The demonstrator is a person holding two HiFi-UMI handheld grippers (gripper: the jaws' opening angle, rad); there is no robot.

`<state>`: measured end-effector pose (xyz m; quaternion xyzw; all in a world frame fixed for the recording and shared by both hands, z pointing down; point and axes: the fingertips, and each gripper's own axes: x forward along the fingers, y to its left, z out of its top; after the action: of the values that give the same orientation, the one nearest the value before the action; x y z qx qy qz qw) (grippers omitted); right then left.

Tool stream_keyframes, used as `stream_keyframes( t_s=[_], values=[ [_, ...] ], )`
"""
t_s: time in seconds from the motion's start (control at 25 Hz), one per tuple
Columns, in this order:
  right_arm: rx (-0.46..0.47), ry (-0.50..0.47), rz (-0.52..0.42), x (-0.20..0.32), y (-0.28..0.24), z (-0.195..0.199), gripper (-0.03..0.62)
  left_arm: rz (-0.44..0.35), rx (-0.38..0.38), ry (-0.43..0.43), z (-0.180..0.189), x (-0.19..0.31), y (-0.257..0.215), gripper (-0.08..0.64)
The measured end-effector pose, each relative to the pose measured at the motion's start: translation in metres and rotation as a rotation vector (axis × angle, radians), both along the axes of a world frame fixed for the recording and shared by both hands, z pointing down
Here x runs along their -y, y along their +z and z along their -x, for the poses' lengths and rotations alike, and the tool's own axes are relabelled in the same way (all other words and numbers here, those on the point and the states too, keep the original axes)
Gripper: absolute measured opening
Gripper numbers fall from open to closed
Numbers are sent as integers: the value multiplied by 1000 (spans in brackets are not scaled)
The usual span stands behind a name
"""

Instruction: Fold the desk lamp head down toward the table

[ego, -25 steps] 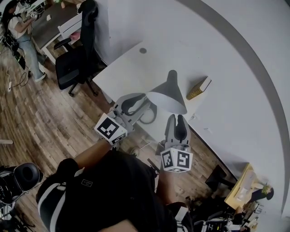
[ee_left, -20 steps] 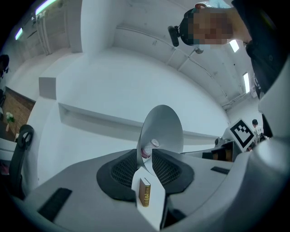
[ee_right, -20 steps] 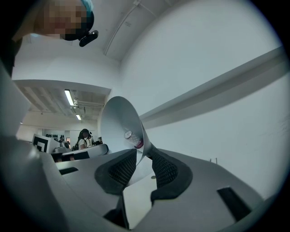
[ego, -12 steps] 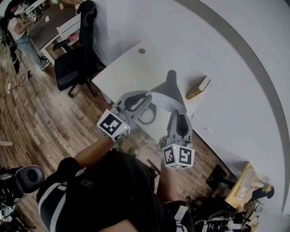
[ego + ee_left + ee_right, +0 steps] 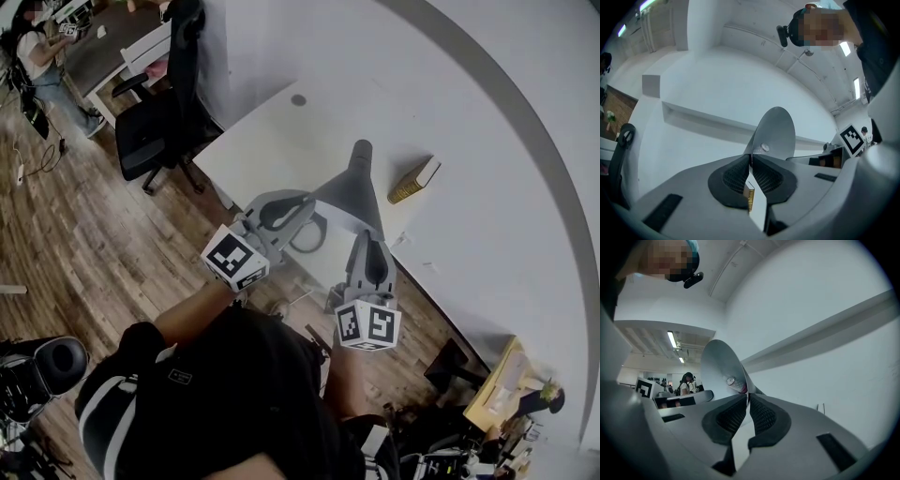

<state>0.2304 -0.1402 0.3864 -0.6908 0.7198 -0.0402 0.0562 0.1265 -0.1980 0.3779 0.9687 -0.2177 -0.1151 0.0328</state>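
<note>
The desk lamp's grey cone shade [image 5: 352, 190] stands over the white table [image 5: 272, 141], neck pointing up the head view. My left gripper [image 5: 314, 201] meets the shade's rim from the left and my right gripper [image 5: 367, 235] from below. In the left gripper view the shade [image 5: 774, 133] runs edge-on into the left gripper [image 5: 750, 159], whose pads press on its thin rim. In the right gripper view the shade [image 5: 718, 371], bulb showing inside, is pinched the same way by the right gripper [image 5: 747, 397]. Both sets of jaws have just been closing onto that rim.
A yellow-edged book [image 5: 413, 181] lies on the table right of the lamp and shows between the left jaws [image 5: 749, 197]. A black office chair [image 5: 159, 112] stands at the table's left corner. A person [image 5: 42, 56] is far off on the wooden floor.
Both grippers have closed onto the shade's rim. The shade has tipped: its pale open mouth faced the head camera before and now shows mostly its grey side.
</note>
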Motion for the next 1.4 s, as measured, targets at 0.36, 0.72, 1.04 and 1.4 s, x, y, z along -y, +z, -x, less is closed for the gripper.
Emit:
stream_keyframes(
  t_s=[0.36, 0.72, 1.04, 1.4],
  values=[
    [-9, -10, 5, -1, 17, 4, 32, 29, -7, -22, 5, -2, 14, 32],
    [-6, -10, 37, -1, 30, 3, 28, 13, 39, -25, 4, -3, 30, 31],
    [-6, -4, 65, -1, 46, 3, 25, 11, 67, -25, 3, -5, 46, 29],
    [-36, 7, 93, 1, 63, 2, 23, 8, 110, -11, 1, -4, 65, 29]
  ],
)
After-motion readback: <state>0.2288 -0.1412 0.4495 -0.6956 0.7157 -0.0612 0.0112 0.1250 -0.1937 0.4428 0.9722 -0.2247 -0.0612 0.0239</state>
